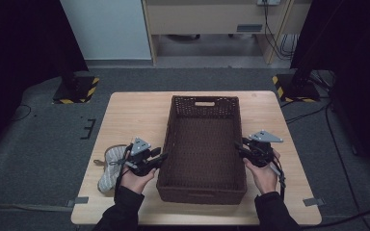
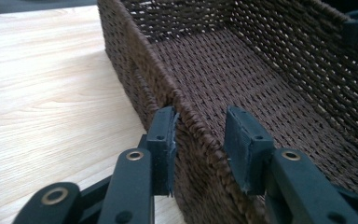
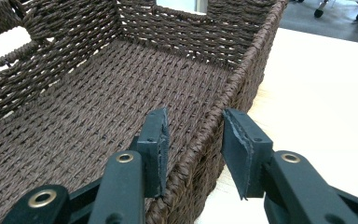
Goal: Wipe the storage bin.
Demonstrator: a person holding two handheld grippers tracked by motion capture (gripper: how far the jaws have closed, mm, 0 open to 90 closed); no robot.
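An empty dark brown woven basket [image 1: 204, 99] stands lengthwise in the middle of the light wooden table [image 1: 130, 115]. My left gripper [image 1: 163, 156] straddles the rim of the basket's left long wall near the front corner. In the left gripper view, the left gripper [image 2: 201, 116] has its outer pad against the wall of the basket [image 2: 242, 65] and its inner pad clear of it. My right gripper [image 1: 239, 146] straddles the right long wall. In the right gripper view, the right gripper [image 3: 196, 119] has the rim of the basket [image 3: 98, 102] between its pads, with small gaps showing.
A grey knitted shoe-like thing [image 1: 110, 169] lies on the table just left of my left hand. Bare tabletop runs along both sides of the basket. Beyond the table are grey floor, stands with striped bases [image 1: 77, 89] and a wooden cabinet.
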